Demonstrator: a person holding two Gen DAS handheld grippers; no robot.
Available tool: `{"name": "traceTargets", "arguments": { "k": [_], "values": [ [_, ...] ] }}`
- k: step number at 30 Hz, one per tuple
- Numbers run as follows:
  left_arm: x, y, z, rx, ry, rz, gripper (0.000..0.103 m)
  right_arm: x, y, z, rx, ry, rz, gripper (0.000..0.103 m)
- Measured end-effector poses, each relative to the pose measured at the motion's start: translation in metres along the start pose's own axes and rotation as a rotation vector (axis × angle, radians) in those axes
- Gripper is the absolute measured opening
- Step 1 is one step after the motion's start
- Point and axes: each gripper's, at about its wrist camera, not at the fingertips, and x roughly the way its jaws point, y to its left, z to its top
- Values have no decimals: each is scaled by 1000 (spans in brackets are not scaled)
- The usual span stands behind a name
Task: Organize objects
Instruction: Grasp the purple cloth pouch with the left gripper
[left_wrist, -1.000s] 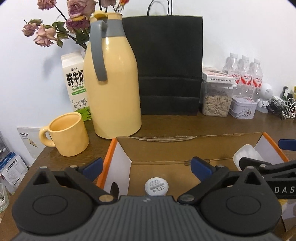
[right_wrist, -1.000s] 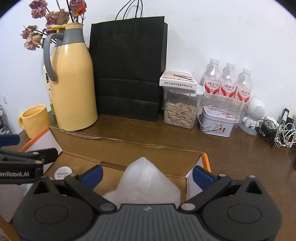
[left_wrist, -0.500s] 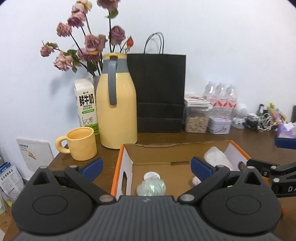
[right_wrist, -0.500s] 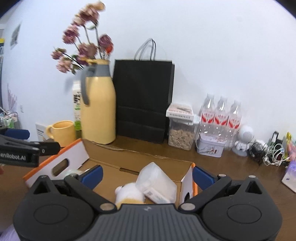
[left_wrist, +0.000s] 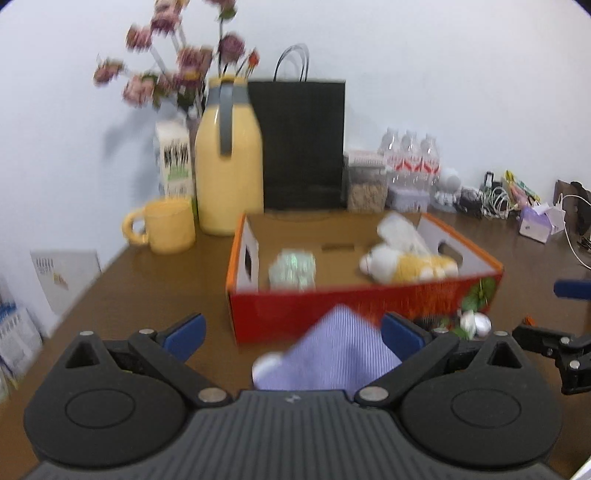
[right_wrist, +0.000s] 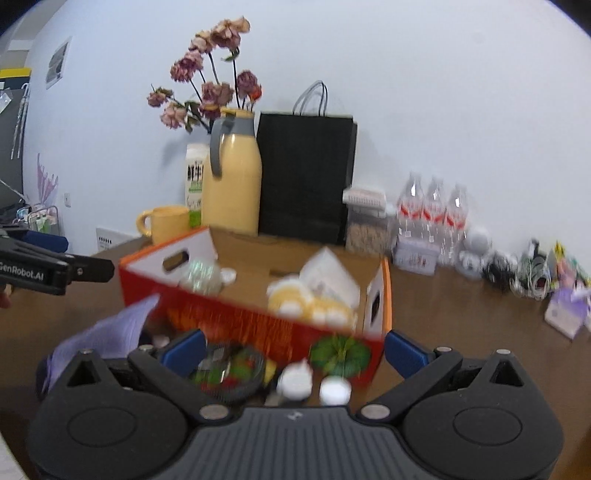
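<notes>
Open red carton (left_wrist: 362, 308) on the brown tabletop (left_wrist: 155, 295), both hand-held grippers empty before it.

The carton holds a yellow-and-white plush toy (left_wrist: 406, 264) and a white plastic container (left_wrist: 400, 230) at its right end, and a crinkly clear wrapped bundle (left_wrist: 292, 267) at its left. The left hand-held gripper (left_wrist: 291, 334) has its jaws apart, with a lavender striped cloth (left_wrist: 332, 354) lying between them, just in front of the carton. The right hand-held gripper (right_wrist: 295, 347) is also spread wide, over two white caps (right_wrist: 314, 387) and a dark bowl of blurred colourful bits (right_wrist: 229, 369). Behind the carton stand a yellow mug (left_wrist: 166, 225), a yellow jug (left_wrist: 229, 177), a black paper bag (left_wrist: 301, 144) and water bottles (left_wrist: 412, 160).
</notes>
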Motion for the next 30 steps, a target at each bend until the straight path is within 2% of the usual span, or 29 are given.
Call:
{"name": "traceTargets", "arguments": {
  "k": [5,8,21,30],
  "values": [
    [-6,6,-25,-74,45,-13,103,-11,0,-33,72,44,-4,103],
    [-7,2,-31,-65,55,-12,103,-14,0,-43,87,54,-4,103],
    [5,-11,-39,-38,84,-24,102,-5,-3,-50,111,71,1,103],
    [6,-20,-45,-6,61,-34,65,0,-17,-56,145,82,-39,103]
  ]
}}
